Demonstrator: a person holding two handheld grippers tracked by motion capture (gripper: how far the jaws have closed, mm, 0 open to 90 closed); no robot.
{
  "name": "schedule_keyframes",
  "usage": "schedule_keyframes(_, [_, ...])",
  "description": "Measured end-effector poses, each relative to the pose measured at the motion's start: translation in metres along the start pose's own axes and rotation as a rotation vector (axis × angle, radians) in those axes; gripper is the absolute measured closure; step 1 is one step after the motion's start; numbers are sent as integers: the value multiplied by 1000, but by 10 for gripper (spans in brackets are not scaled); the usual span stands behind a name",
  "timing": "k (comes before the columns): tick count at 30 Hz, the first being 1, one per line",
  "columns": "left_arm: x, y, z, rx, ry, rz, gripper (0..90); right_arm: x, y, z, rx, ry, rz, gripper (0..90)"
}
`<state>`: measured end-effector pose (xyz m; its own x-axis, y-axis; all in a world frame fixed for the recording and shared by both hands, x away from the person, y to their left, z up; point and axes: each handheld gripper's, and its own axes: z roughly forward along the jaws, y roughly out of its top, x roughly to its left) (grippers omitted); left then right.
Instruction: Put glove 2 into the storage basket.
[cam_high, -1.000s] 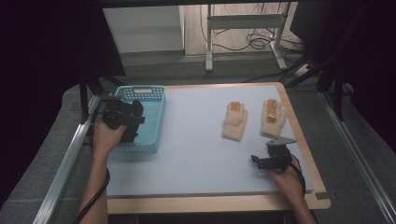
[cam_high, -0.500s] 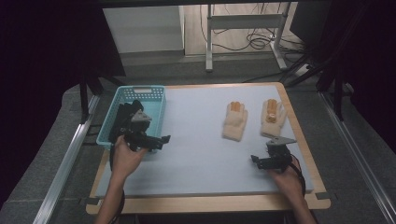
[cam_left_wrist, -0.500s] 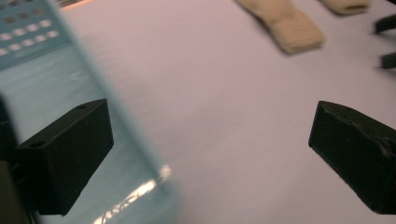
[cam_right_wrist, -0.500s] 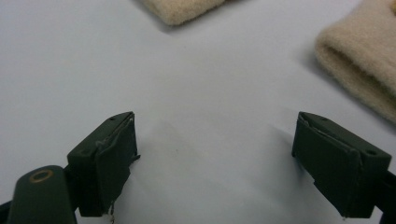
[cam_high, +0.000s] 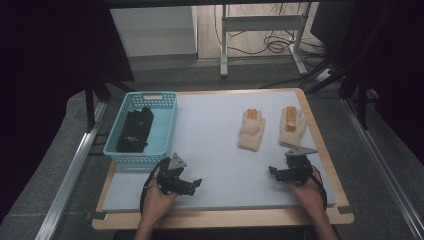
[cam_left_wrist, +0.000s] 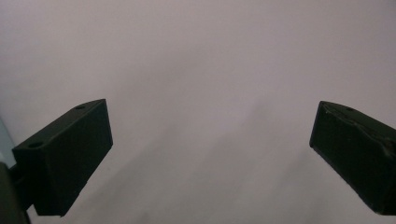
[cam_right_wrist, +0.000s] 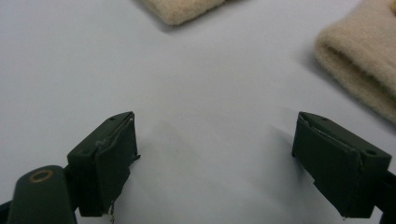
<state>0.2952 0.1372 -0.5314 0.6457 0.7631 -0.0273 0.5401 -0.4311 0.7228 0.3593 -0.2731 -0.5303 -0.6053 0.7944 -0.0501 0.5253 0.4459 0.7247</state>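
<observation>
**Both grippers empty at the near edge of the mat**

Near the front edge of the pale mat (cam_high: 220, 150), the left gripper (cam_high: 192, 186) lay low in the person's left hand (cam_high: 156, 202), just near of the blue basket (cam_high: 165, 131). Its jaws stood wide apart with nothing between them; the left gripper view looked past its jaws onto bare mat. A black glove (cam_high: 135, 130) lay inside the basket, well clear of that gripper.

At the near right, the right gripper (cam_high: 280, 174) sat in the right hand (cam_high: 306, 192), jaws likewise spread and holding nothing. Two cream gloves lay farther up the mat: the left cream glove (cam_high: 251, 130) toward the middle, the right cream glove (cam_high: 292, 126) close to the right edge, the two apart from each other. The right gripper sat near of the right cream glove, not touching it. In the right gripper view, the cuff ends of both cream gloves showed beyond the open jaws, one at the top (cam_right_wrist: 182, 10), one at the far right (cam_right_wrist: 362, 60), with bare mat between jaws and wool.
</observation>
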Motion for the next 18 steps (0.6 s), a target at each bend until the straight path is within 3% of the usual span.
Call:
schedule_keyframes(4, [2, -8, 12, 51, 36, 5, 0, 0, 0, 0, 1, 0, 1, 136])
schedule_keyframes(7, [6, -11, 14, 43, 13, -37, 1, 0, 0, 0, 1, 1, 1, 136])
schedule_keyframes(18, [6, -11, 14, 49, 14, -34, 0, 0, 4, 0, 15, -5, 12, 133])
